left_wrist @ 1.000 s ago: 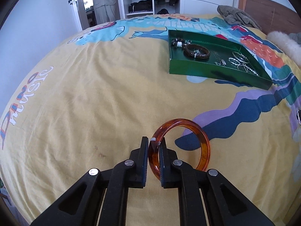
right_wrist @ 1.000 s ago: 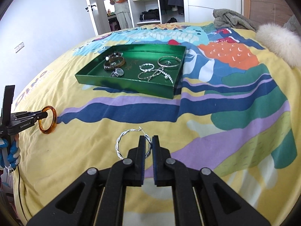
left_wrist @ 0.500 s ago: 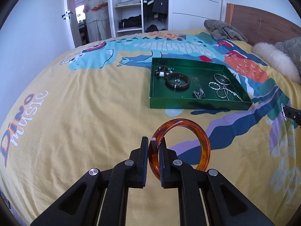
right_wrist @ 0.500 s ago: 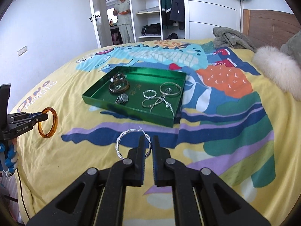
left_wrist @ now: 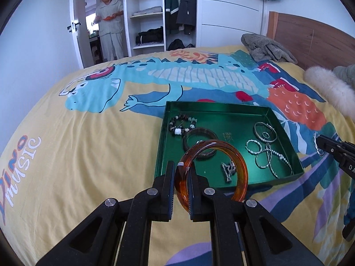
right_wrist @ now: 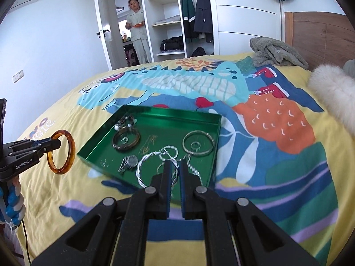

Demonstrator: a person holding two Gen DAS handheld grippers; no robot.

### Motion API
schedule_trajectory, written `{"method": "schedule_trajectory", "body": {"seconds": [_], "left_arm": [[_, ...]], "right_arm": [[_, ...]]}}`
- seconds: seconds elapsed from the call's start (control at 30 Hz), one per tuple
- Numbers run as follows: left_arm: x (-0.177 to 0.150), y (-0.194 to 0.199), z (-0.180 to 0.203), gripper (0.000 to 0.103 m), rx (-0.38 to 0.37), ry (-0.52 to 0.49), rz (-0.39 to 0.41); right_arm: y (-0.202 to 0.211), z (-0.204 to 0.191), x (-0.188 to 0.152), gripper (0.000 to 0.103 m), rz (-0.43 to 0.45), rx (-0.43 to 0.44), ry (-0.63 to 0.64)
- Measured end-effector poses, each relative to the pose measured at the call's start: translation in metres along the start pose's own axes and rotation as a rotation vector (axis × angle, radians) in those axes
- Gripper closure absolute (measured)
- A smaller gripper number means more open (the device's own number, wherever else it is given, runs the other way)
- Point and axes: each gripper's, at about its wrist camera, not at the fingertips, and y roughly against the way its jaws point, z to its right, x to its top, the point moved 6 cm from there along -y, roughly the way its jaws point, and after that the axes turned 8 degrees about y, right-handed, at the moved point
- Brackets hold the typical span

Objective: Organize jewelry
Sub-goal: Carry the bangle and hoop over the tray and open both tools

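Bedroom, bed (left_wrist: 88,155) with a yellow dinosaur-print cover fills both frames; open wardrobe and a person (left_wrist: 109,26) in the doorway at upper left. Green tray (left_wrist: 284,122) sits mid-frame on the cover, already holding a dark bangle (left_wrist: 200,140), a bead bracelet (left_wrist: 180,125), silver bangles (left_wrist: 265,130), twisted silver hoops and a small watch (right_wrist: 129,161).

Left gripper (left_wrist: 180,190) is clamped on the amber bangle (left_wrist: 240,173), pinching its near rim at lower centre of the left view. Ring stands on edge, roughly upright, opening facing sideways across the frame, its plane running forward along the fingers toward the tray. Held clear of the cover, just short of the tray's near wall; probably carried in for a drop.

Right gripper (right_wrist: 175,177) is closed on the twisted silver hoop (right_wrist: 142,168), lower centre of the right view. Hoop hangs off the fingertips to the left, tilted, over the tray's near edge. In the left view it shows only as a sliver at right edge.

Both pieces look pinched by the rim so they can fall flat on release.
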Motion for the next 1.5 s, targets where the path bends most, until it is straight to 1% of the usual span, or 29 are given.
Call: {"method": "schedule_trajectory", "body": {"seconds": [0.13, 0.3, 0.43, 0.6, 0.87, 1.13, 1.17, 1.2, 1.23, 1.3, 1.33, 1.4, 1.5], "left_arm": [[0.013, -0.026, 0.007, 0.093, 0.013, 0.007, -0.012], [0.021, -0.060, 0.012, 0.093, 0.028, 0.017, -0.048], [0.018, -0.086, 0.013, 0.093, 0.048, 0.016, -0.083], [0.007, -0.113, 0.012, 0.093, 0.071, 0.013, -0.132], [-0.004, -0.133, 0.006, 0.093, 0.070, 0.043, -0.174], [-0.005, -0.135, 0.000, 0.092, 0.062, 0.070, -0.175], [-0.006, -0.135, -0.002, 0.092, 0.064, 0.072, -0.175], [-0.005, -0.135, -0.003, 0.089, 0.066, 0.074, -0.175], [-0.005, -0.134, -0.004, 0.087, 0.066, 0.076, -0.173], [-0.002, -0.133, -0.004, 0.081, 0.070, 0.076, -0.166], [-0.001, -0.131, -0.004, 0.079, 0.070, 0.073, -0.162], [-0.001, -0.127, -0.004, 0.074, 0.073, 0.067, -0.152], [0.001, -0.117, -0.004, 0.068, 0.068, 0.064, -0.135]], "right_arm": [[-0.023, 0.011, 0.012, 0.097, -0.004, -0.007, -0.019], [-0.055, 0.020, 0.016, 0.097, -0.035, -0.007, -0.040], [-0.082, 0.024, 0.014, 0.097, -0.081, -0.002, -0.049], [-0.112, 0.021, 0.003, 0.097, -0.154, -0.001, -0.044], [-0.136, 0.026, -0.017, 0.097, -0.227, -0.025, -0.044], [-0.139, 0.023, -0.020, 0.095, -0.233, -0.027, -0.033], [-0.139, 0.023, -0.020, 0.094, -0.234, -0.023, -0.034], [-0.139, 0.022, -0.020, 0.093, -0.235, -0.018, -0.031], [-0.138, 0.021, -0.020, 0.090, -0.234, -0.015, -0.025], [-0.134, 0.019, -0.018, 0.079, -0.228, -0.018, -0.013], [-0.133, 0.019, -0.017, 0.071, -0.225, -0.018, -0.011], [-0.129, 0.018, -0.015, 0.069, -0.215, -0.019, -0.009], [-0.120, 0.017, -0.012, 0.069, -0.202, -0.026, -0.006]]}}
